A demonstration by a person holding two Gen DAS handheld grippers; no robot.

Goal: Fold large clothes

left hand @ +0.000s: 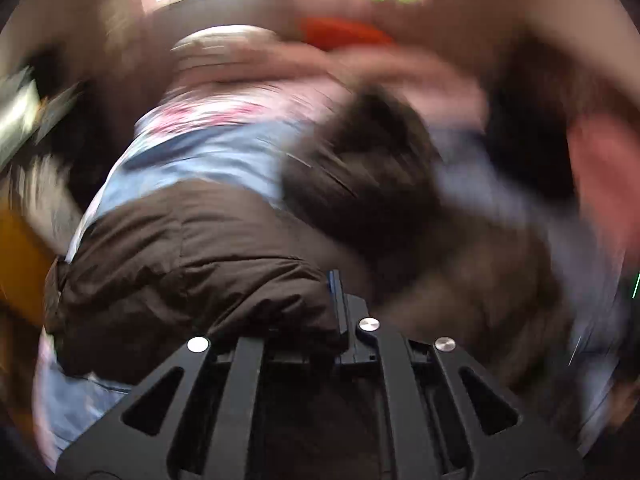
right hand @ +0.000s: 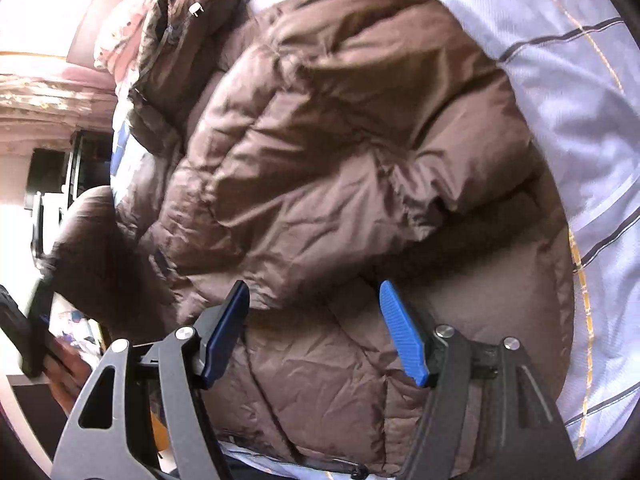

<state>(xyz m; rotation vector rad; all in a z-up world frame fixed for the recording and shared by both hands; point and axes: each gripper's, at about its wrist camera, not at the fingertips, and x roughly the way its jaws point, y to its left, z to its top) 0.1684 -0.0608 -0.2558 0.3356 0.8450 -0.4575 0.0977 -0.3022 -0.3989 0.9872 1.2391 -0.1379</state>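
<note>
Jacket, brown and puffy, lay spread on the bed over a pale striped sheet, its collar and zip toward the far end by a pink pillow. No container showed in either view that I could make out. My right gripper hung tilted down over the jacket's lower part, its blue pads apart with nothing pinched between them. My left gripper was clenched, and a fold of the brown fabric sat bunched right against its closed tips; the left view was too blurred for me to say more than that it grasped the jacket. In the right view that gripper appeared at the left edge beside a raised sleeve.
</note>
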